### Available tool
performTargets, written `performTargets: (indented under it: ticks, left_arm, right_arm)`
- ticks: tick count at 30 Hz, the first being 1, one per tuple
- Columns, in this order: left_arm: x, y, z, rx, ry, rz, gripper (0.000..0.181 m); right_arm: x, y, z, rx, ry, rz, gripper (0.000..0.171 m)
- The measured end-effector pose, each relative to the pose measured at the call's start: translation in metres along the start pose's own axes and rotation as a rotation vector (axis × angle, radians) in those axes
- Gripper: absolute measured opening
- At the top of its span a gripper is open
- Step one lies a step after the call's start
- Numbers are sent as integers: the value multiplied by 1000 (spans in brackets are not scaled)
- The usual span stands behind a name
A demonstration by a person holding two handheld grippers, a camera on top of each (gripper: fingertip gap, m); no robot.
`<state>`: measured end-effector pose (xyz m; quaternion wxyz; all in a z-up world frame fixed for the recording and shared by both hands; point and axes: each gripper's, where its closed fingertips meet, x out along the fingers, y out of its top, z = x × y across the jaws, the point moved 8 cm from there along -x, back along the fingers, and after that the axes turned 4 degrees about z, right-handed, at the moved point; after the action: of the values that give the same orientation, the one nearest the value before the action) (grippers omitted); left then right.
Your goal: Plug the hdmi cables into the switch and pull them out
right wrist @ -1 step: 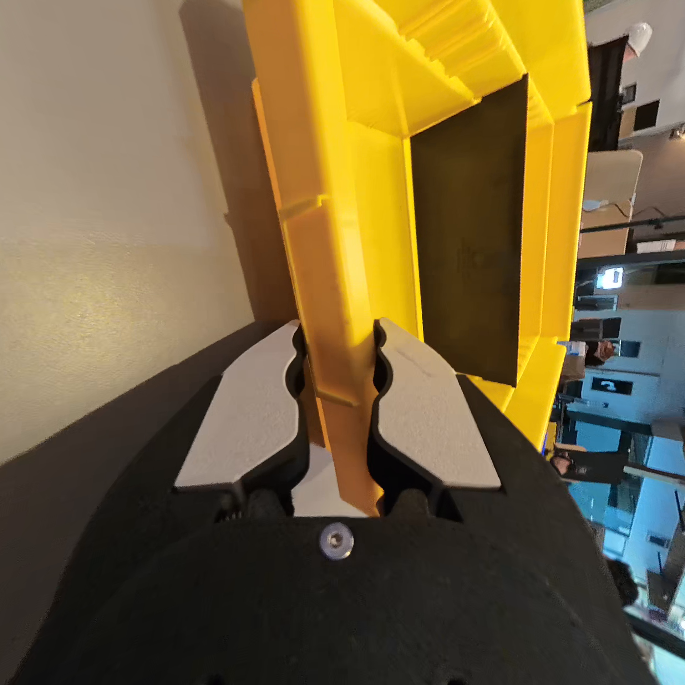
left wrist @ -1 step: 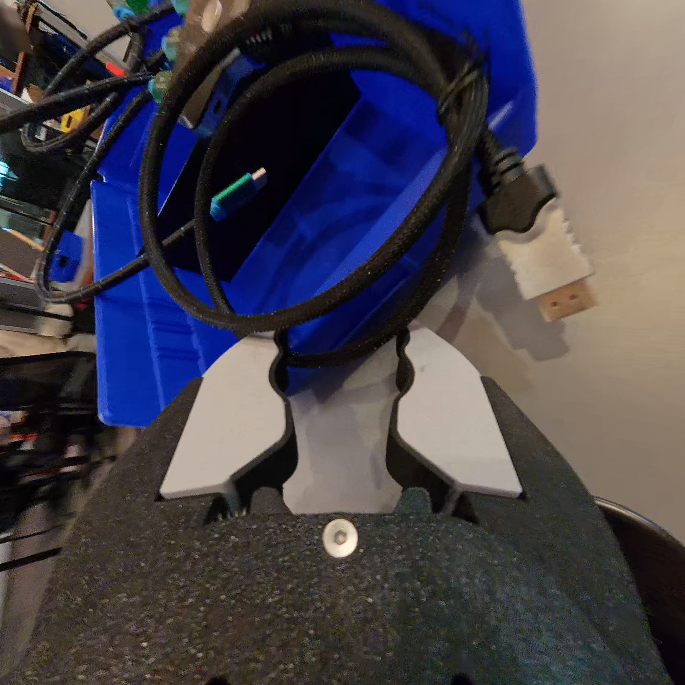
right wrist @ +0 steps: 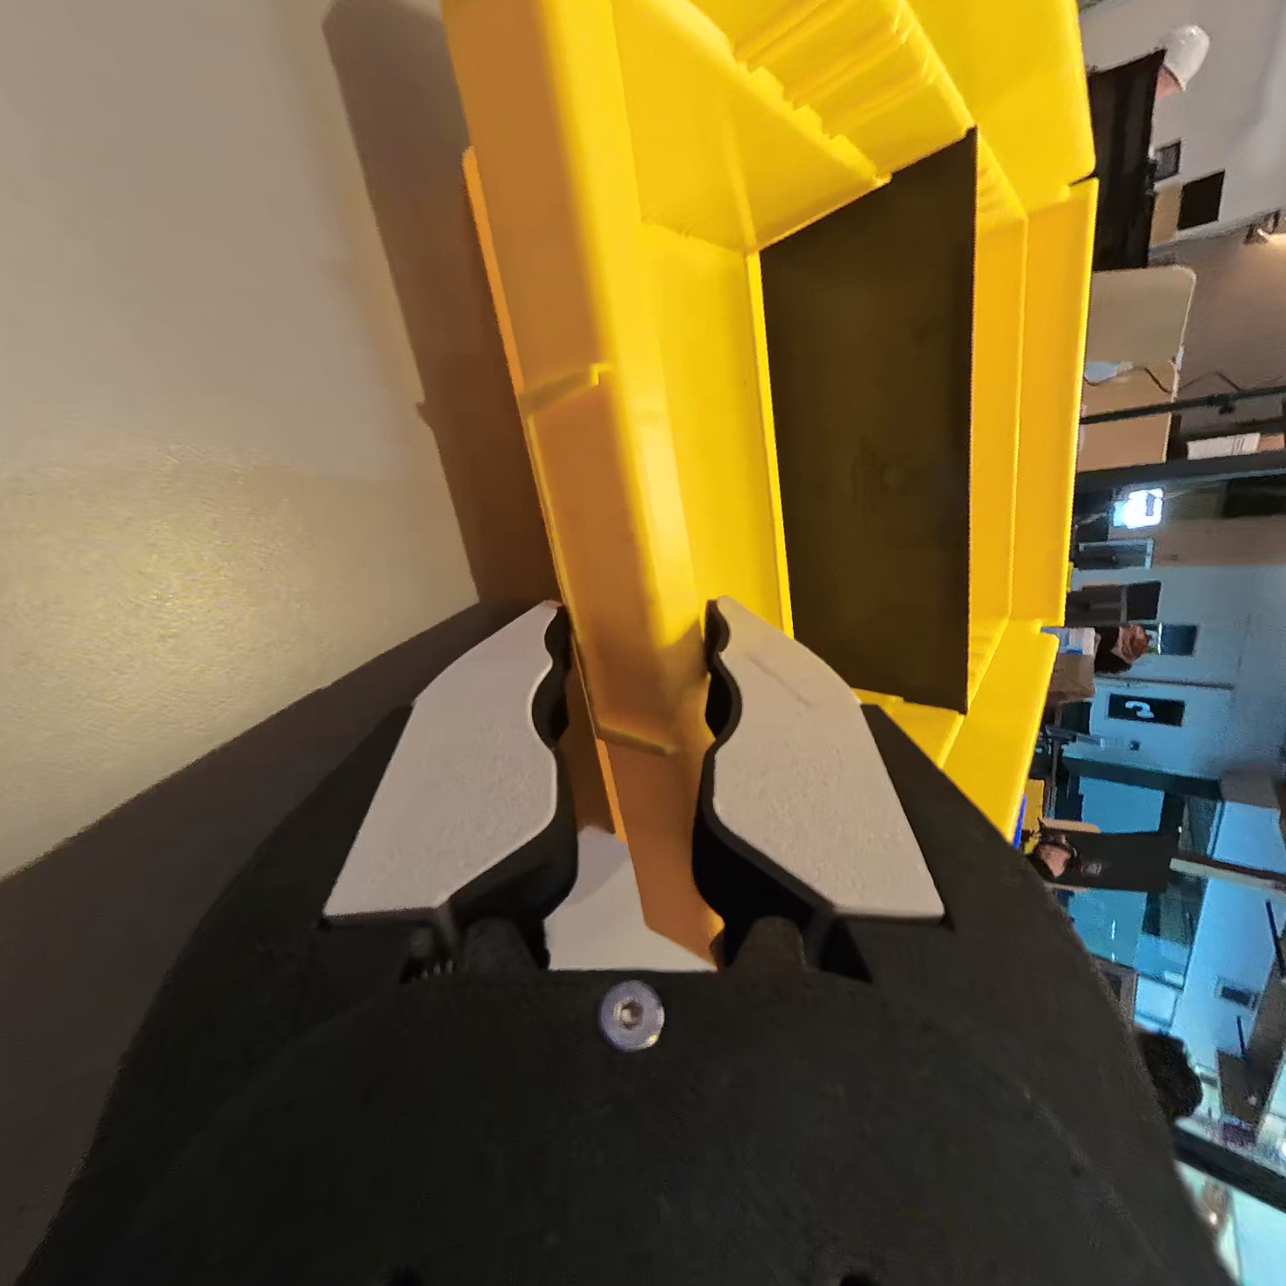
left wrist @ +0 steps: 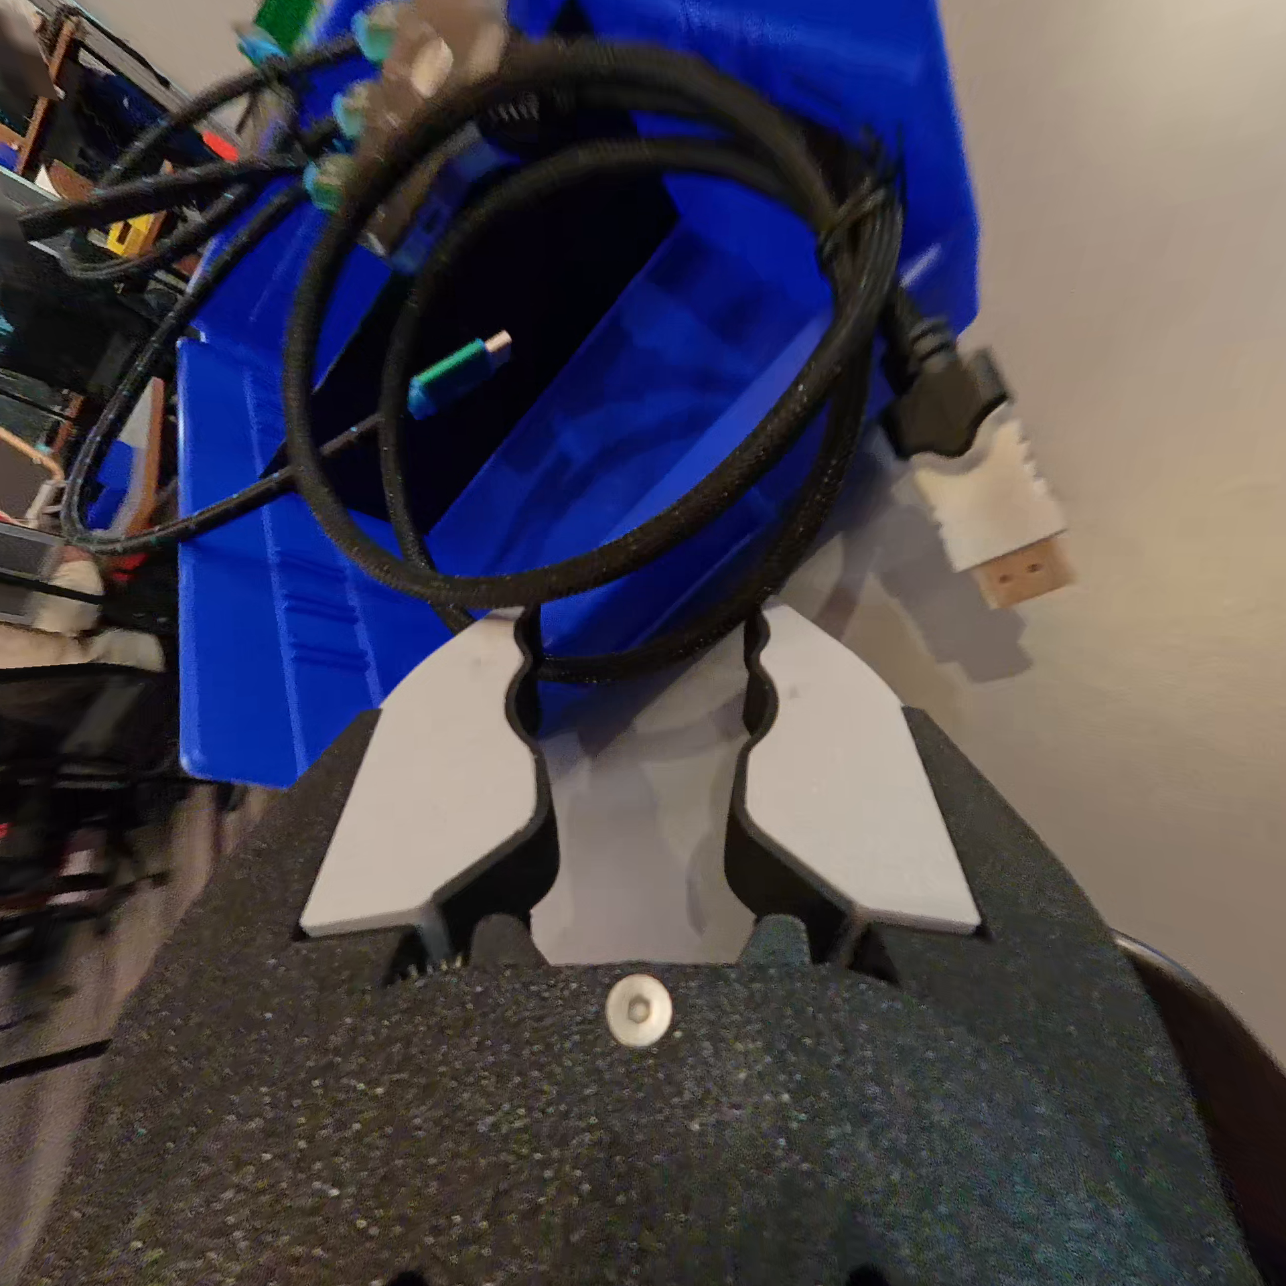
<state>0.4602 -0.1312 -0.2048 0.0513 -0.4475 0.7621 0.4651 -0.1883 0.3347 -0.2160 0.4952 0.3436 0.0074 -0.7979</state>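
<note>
A coiled black braided HDMI cable (left wrist: pixel 605 557) hangs in front of a blue bin (left wrist: pixel 278 591). Its silver plug with a gold tip (left wrist: pixel 995 508) sticks out to the right over the pale table (left wrist: pixel 1148 278). My left gripper (left wrist: pixel 640 647) is open, and the lowest loop of the coil runs across the gap between its fingertips. A blurred silver box (left wrist: pixel 424 62) with teal-ended plugs and black cables sits at the top left. A green-blue connector (left wrist: pixel 452 372) shows inside the blue bin. My right gripper (right wrist: pixel 637 626) is shut on the side wall of a yellow bin (right wrist: pixel 626 348).
A dark divider panel (right wrist: pixel 870 452) stands inside the yellow bin. Loose black cables (left wrist: pixel 104 431) trail off to the left past the blue bin. People (right wrist: pixel 1085 863) and shelves show far off at the right of the right wrist view. My right fingertips sit around 80 centimetres from my left ones.
</note>
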Motion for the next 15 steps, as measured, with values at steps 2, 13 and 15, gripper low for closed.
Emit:
performTargets:
  ticks: [2,13,15]
  left_arm:
    - [-15,4,1,-90,-17,93,56]
    - [-57,81,-29,-371,-65,329,56]
    - [-42,97,-47,-515,-19,312,58]
  right_arm:
    - [-6,2,-3,39,-25,8,44]
    - [-35,62,-27,184,-30,169,48]
    - [-31,80,-32,188,-15,184,48]
